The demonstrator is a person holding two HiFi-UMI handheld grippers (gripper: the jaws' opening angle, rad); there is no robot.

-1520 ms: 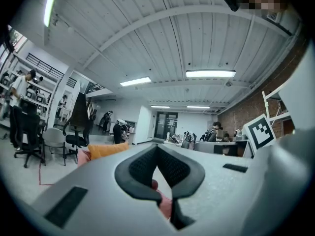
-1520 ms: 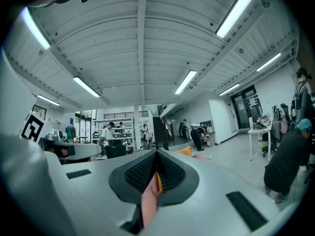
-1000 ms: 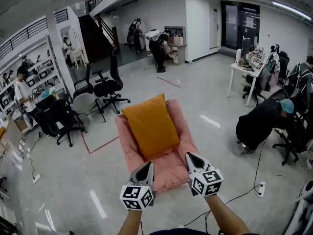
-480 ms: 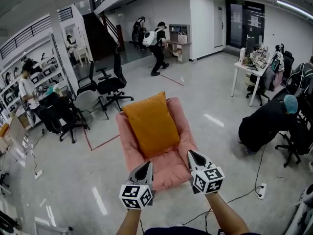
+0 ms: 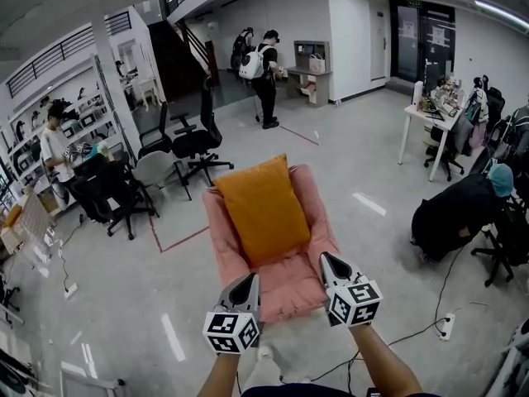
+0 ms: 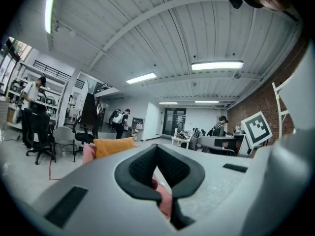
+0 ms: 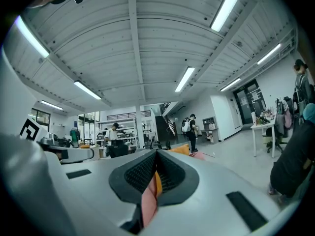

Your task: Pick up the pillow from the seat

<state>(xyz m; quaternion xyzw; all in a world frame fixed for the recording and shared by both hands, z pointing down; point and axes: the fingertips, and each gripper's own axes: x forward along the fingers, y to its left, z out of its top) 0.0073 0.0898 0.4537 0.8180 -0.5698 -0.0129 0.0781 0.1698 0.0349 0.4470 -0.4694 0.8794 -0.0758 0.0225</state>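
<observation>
An orange pillow [image 5: 263,209] leans upright against the back of a low pink seat [image 5: 291,286] on the floor, in the middle of the head view. My left gripper [image 5: 247,279] hovers by the seat's front left corner, and my right gripper [image 5: 327,260] by its front right edge. Both point level toward the seat, short of the pillow. Both are shut with nothing between the jaws. In the left gripper view the pillow [image 6: 114,146] shows beyond the closed jaws [image 6: 157,149]. In the right gripper view a strip of the pillow [image 7: 180,149] shows past the closed jaws [image 7: 157,154].
Black office chairs [image 5: 195,142] and a grey chair [image 5: 155,170] stand to the seat's left rear. A person in black [image 5: 459,217] crouches at the right near a white desk [image 5: 428,119]. A cable and power strip [image 5: 447,327] lie on the floor at the right.
The head view has drifted, so seat and pillow sit slightly further right. The person with the backpack at the back has stood up and stepped to the counter. Both grippers stay shut.
</observation>
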